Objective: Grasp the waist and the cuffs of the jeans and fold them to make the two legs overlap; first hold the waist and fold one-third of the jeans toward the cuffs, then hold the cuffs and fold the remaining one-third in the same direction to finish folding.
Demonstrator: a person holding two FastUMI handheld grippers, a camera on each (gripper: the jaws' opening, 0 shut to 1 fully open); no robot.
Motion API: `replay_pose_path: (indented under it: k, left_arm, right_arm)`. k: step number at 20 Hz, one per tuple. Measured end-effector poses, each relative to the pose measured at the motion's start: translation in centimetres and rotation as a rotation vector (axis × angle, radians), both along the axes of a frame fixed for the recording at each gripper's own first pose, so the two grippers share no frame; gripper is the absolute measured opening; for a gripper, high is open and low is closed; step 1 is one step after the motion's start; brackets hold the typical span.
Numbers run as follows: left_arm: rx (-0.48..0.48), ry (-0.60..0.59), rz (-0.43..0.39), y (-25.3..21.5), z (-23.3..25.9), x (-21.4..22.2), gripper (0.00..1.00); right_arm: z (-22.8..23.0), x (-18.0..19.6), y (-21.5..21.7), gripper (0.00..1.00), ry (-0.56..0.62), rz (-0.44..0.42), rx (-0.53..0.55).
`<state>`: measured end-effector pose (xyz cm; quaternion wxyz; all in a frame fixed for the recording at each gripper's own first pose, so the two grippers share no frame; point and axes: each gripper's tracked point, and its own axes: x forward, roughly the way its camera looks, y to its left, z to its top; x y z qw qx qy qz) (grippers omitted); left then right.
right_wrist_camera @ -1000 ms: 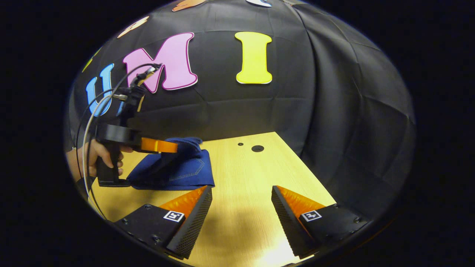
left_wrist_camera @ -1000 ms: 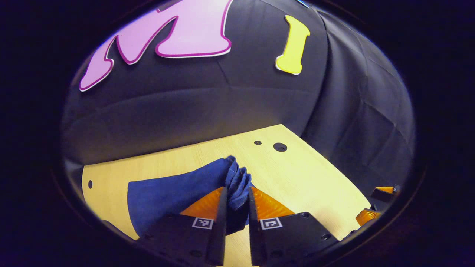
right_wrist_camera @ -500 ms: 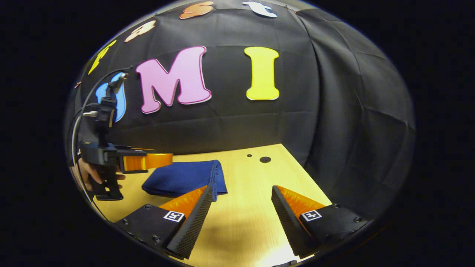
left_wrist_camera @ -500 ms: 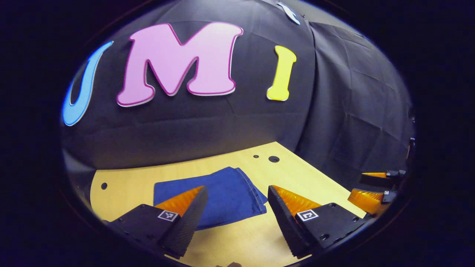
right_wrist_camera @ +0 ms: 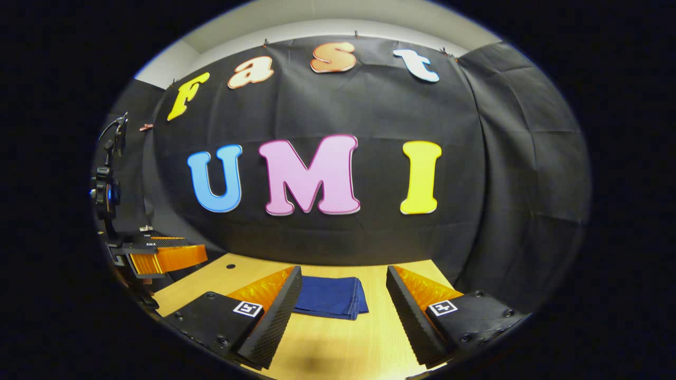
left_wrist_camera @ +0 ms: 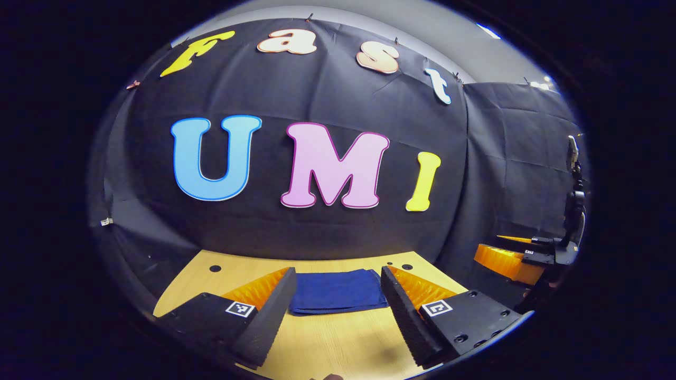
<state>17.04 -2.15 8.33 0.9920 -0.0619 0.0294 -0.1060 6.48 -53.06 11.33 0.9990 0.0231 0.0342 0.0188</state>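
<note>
Blue denim lies as a compact, flat rectangle on the table (left_wrist_camera: 327,348): the jeans (left_wrist_camera: 338,291) sit toward the far edge near the wall, stacked in several layers, with soft rounded fold edges and a smooth, matte face. By the look of it the last third is already folded over, so the task seems finished and no grasp is in hand. The left gripper (left_wrist_camera: 334,306) hangs above the near table with its jaws spread wide and nothing between them; the jeans show through the gap, well beyond the tips. The right gripper (right_wrist_camera: 343,309) is likewise spread and empty, framing the same bundle (right_wrist_camera: 331,297) from a slightly different side. Pale wood grain covers the tabletop, pierced by a few small round holes. Any next move would likely be only a retreat, or a light press to flatten the stack.
</note>
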Motion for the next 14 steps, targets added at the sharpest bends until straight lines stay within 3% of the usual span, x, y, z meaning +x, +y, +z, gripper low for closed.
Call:
replay_pose_path:
  k: [8, 14]
  left_arm:
    - [0.017, -0.082, 0.105, 5.6, 3.7, -7.4, 0.99]
    - [0.017, -0.106, 0.149, 6.7, 3.6, -9.1, 0.98]
  right_arm:
    - [4.7, -6.8, 1.1, 0.97, -0.109, -0.017, -0.041]
    - [4.0, -7.6, -0.5, 0.97, -0.097, -0.015, -0.065]
